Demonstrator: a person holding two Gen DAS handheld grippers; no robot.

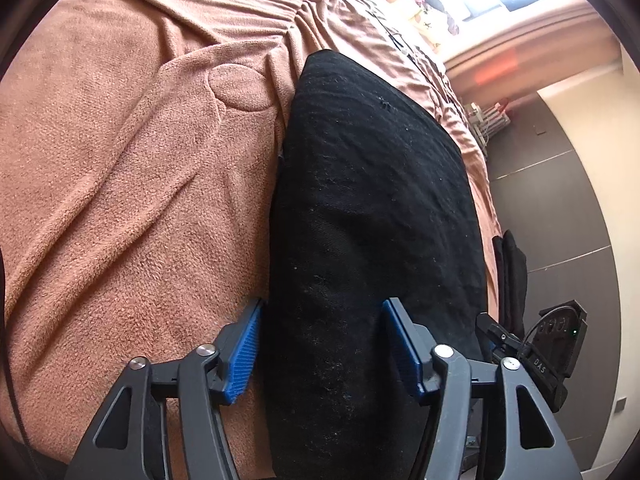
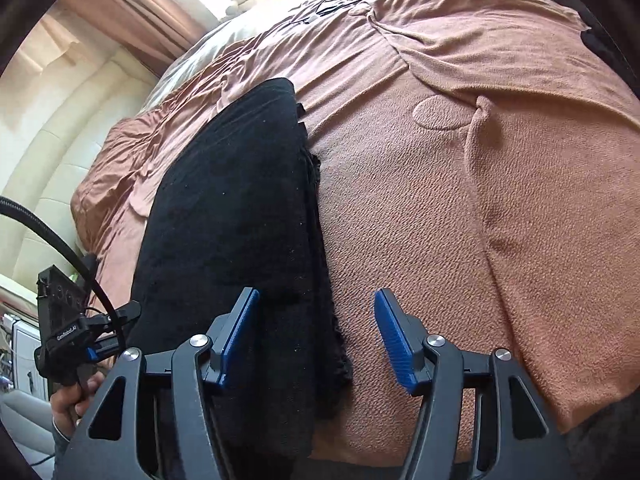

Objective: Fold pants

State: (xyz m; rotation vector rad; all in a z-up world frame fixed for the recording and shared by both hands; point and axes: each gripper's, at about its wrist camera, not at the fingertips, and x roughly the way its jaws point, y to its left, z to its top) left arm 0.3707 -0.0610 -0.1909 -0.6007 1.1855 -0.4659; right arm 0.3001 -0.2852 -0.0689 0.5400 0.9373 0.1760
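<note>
The black pants (image 1: 360, 200) lie folded into a long narrow stack on the brown blanket (image 1: 120, 200). My left gripper (image 1: 323, 304) stands open over the near end: its left pad is by the stack's left edge and its right pad is above the cloth. In the right wrist view the pants (image 2: 232, 200) lie left of centre. My right gripper (image 2: 316, 294) is open, straddling their frayed right edge, with one finger over the pants and the other over the blanket (image 2: 480, 200). Neither gripper grips any cloth.
The bed's edge runs along the right of the left wrist view, with dark tiled floor (image 1: 560, 200) beyond and a black cloth (image 1: 512, 264) hanging there. A hand (image 2: 68, 400) holds the left gripper's body (image 2: 68, 332). A cream padded wall (image 2: 48, 140) and curtains (image 2: 132, 12) stand behind.
</note>
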